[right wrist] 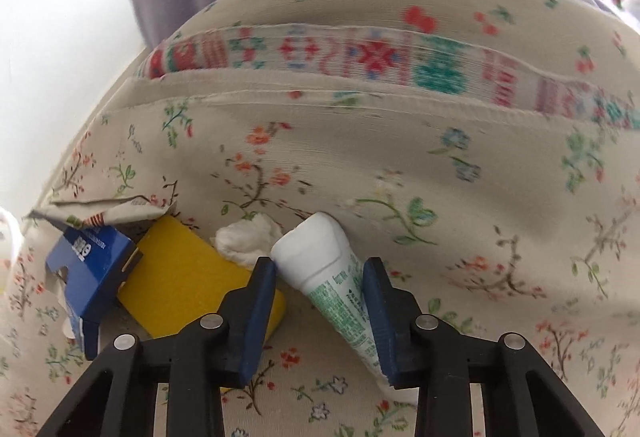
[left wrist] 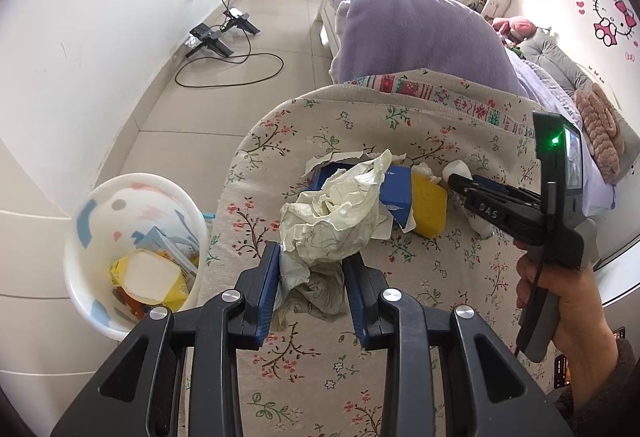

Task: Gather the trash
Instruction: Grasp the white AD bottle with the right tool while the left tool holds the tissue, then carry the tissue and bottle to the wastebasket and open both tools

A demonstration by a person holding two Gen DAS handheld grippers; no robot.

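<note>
A: What lies around the trash on the floral surface (left wrist: 320, 365)?

B: A torn blue box (left wrist: 394, 193), a yellow sponge (left wrist: 430, 209) at its 3 o'clock, and a cotton wad (right wrist: 248, 237) touching the sponge. A white bin (left wrist: 92, 277) with wrappers inside stands at 9 o'clock; a purple pillow (left wrist: 420, 33) lies at 12.

A: And the hand-held grippers?

B: The left hand-held gripper (left wrist: 312, 277) is clamped on a crumpled paper ball (left wrist: 332, 213), cream with faint lines, raised in front of the box. The right hand-held gripper (right wrist: 320, 285) has narrowed around a white tube (right wrist: 332, 273) with green print, lying on the cloth just beside the sponge, at its 3 o'clock; the pads look to be touching it.
</note>
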